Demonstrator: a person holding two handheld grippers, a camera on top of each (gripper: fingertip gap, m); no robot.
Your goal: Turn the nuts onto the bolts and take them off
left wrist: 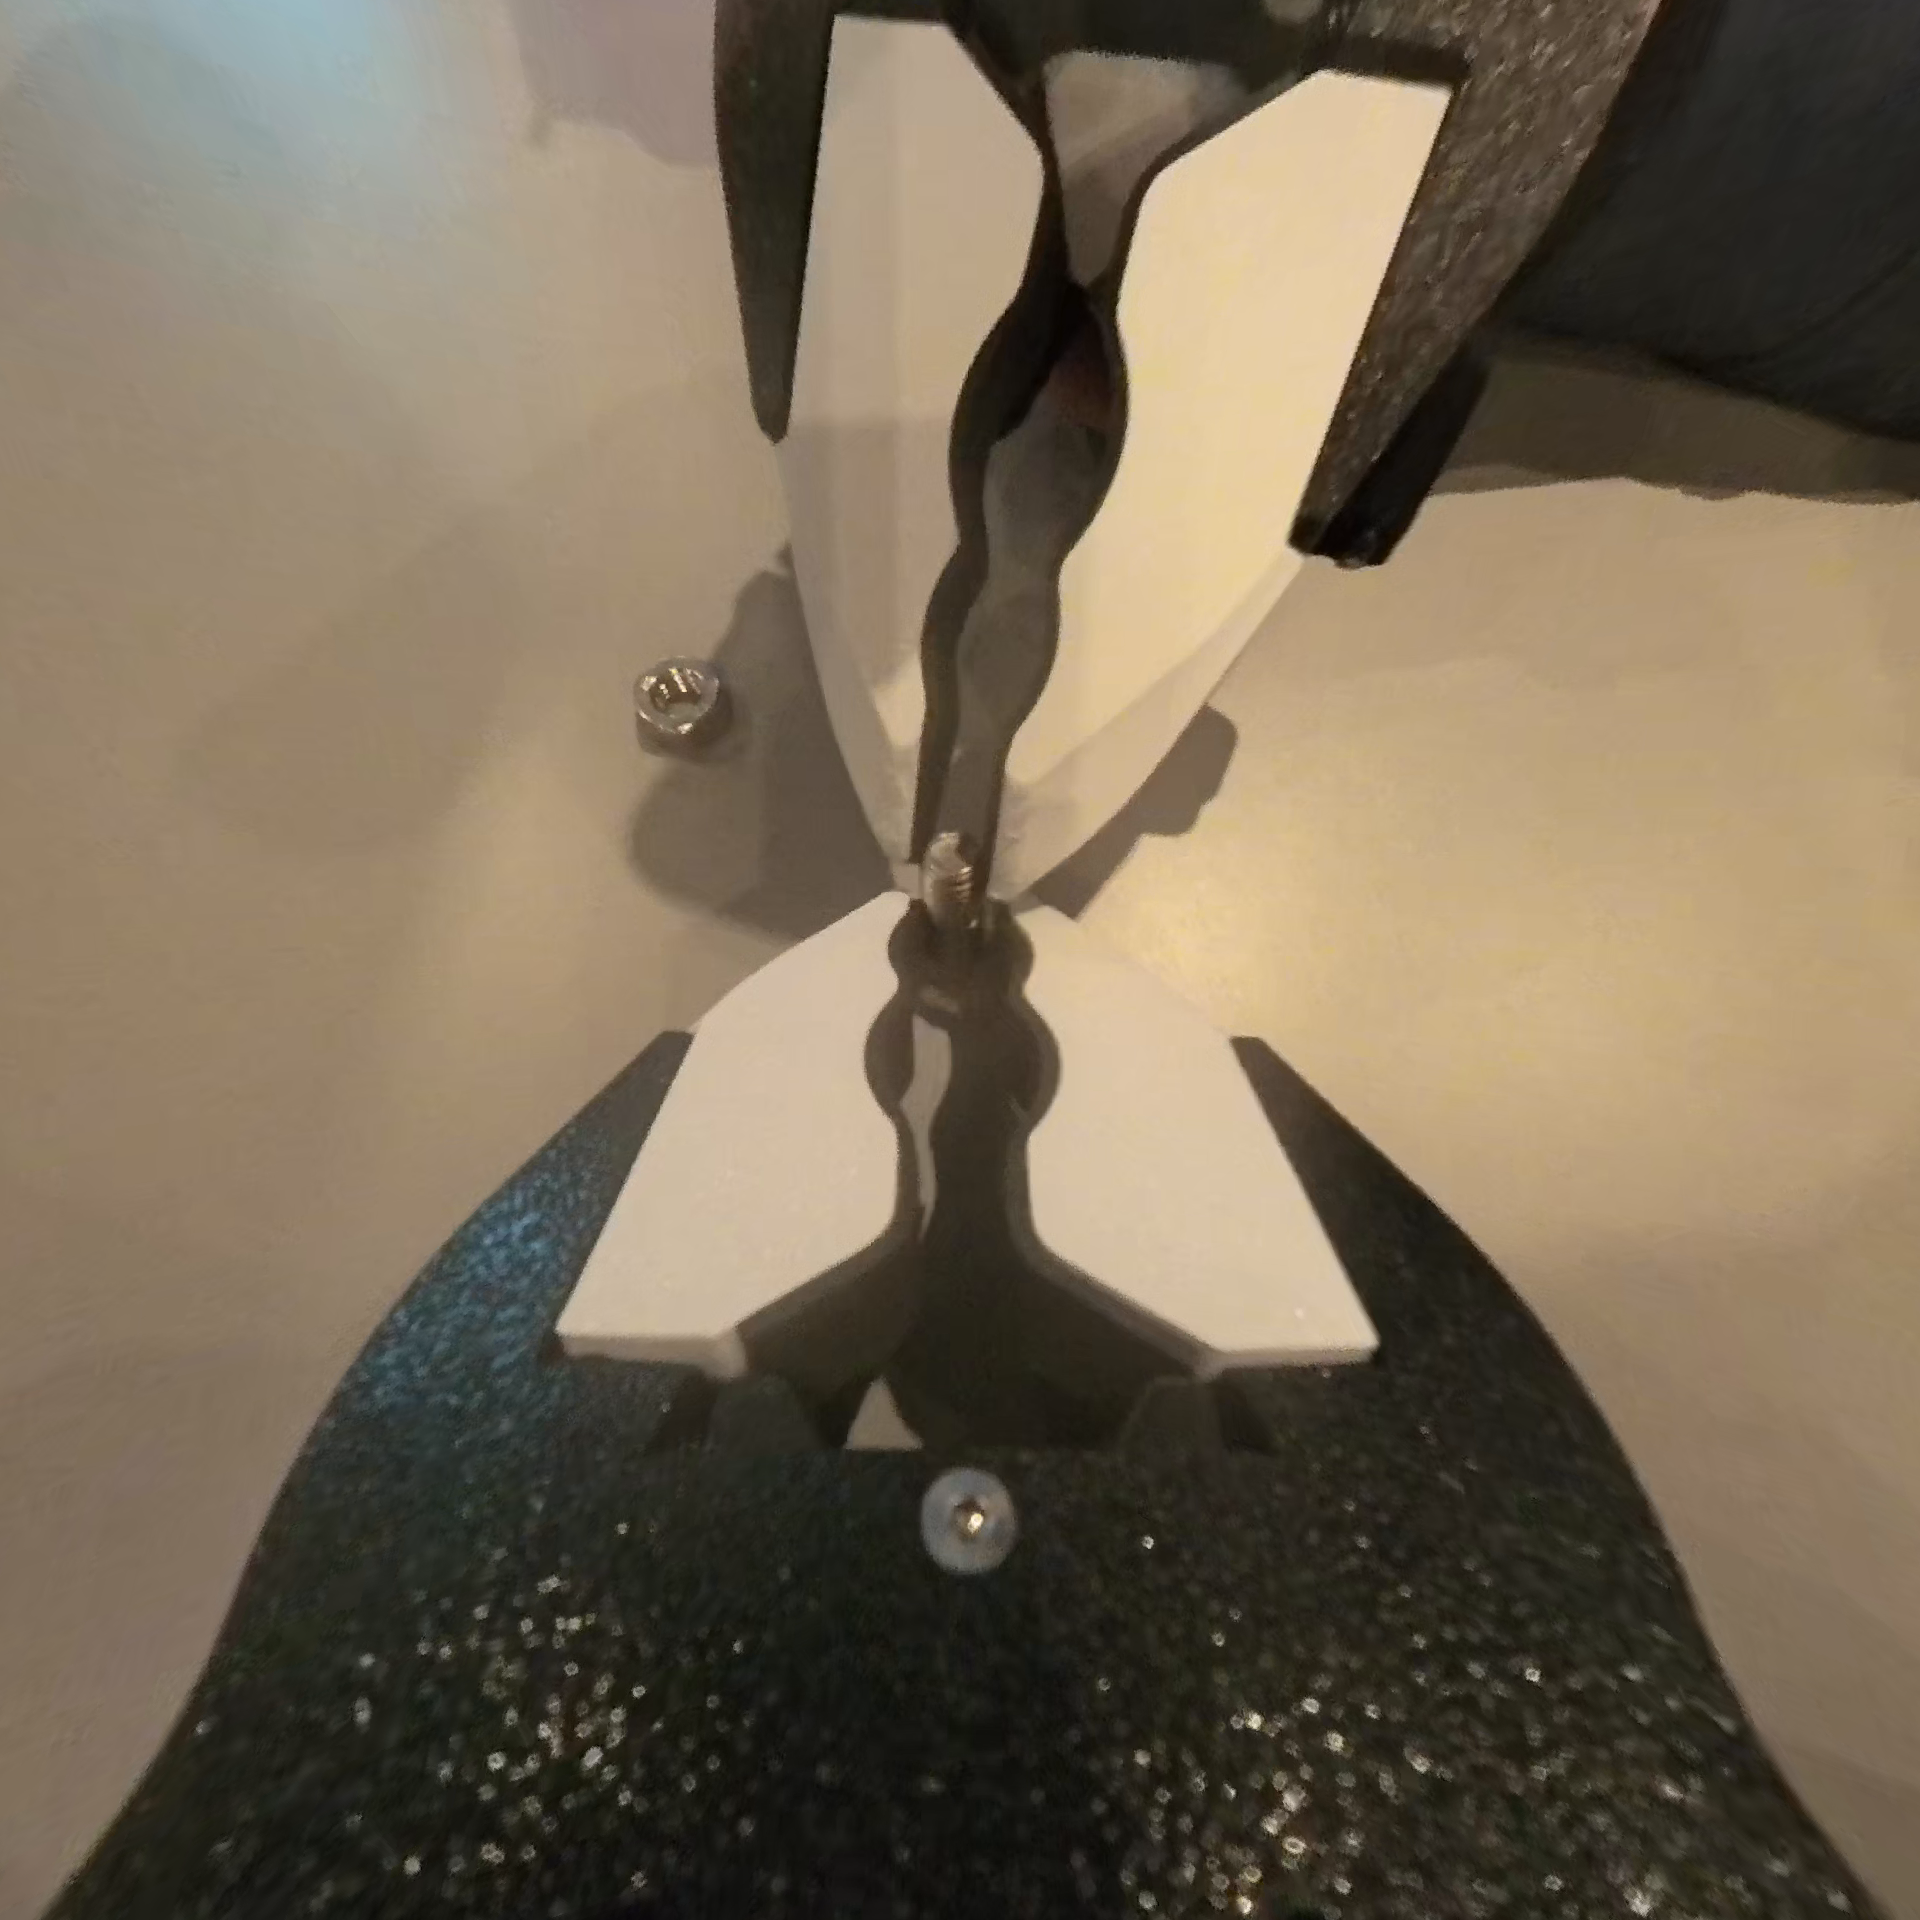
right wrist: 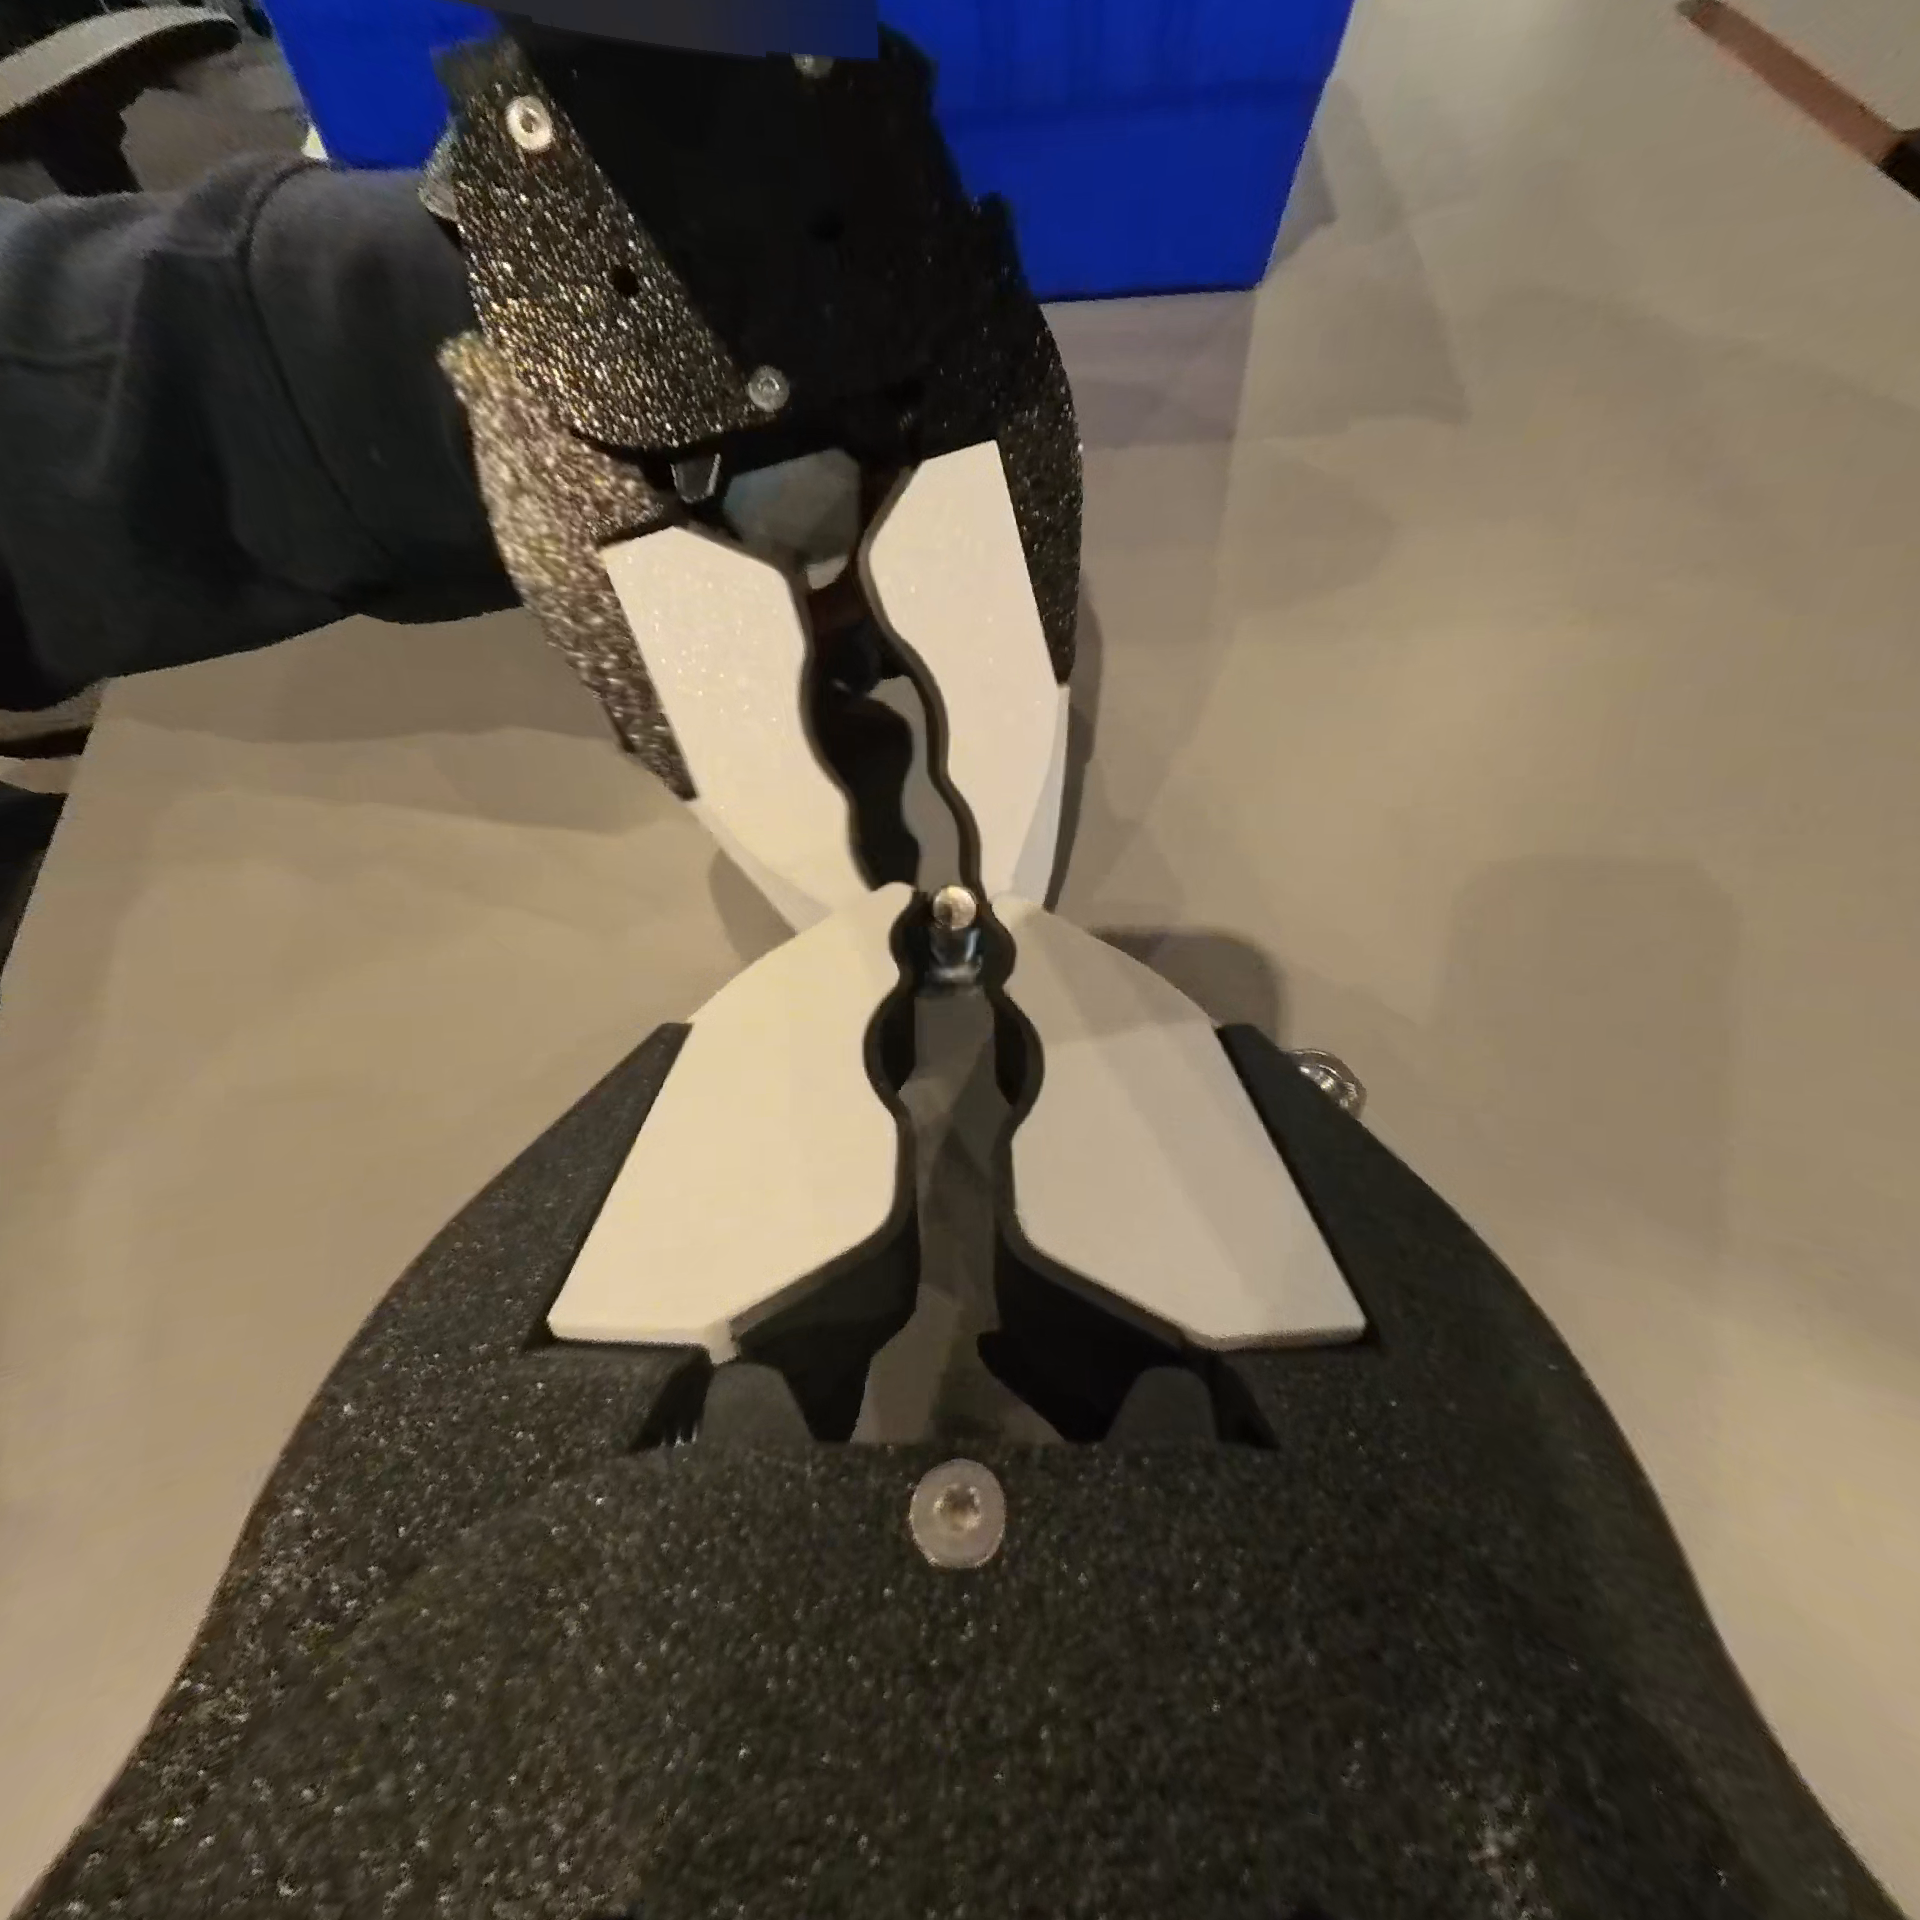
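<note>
With the left gripper, pinching a bolt between white fingertips drawn in narrow, almost touching. Holding it raised over the pale table, right where the two tools are meeting tip to tip. Keeping the bolt's long axis roughly in line with the left fingers, running from one gripper toward the other, with the threaded end pointing away from the left wrist camera and into the tips of the right gripper.

Seen from the right wrist view, closing the right gripper just as narrowly around the same bolt, with a small rounded metal end facing the left gripper beyond it. Showing a bluish glint in the notch between the right fingertips; not possible to tell whether a nut is sitting there under the pads.

Lying flat on the table left of the meeting point, hole upward and well apart from the bolt: a loose nut. Resting just beside the right gripper's outer edge: a small metal fastener, too hidden to name. Standing at the table's far side: a blue bin. Reaching in behind the left gripper: a dark sleeve.
</note>
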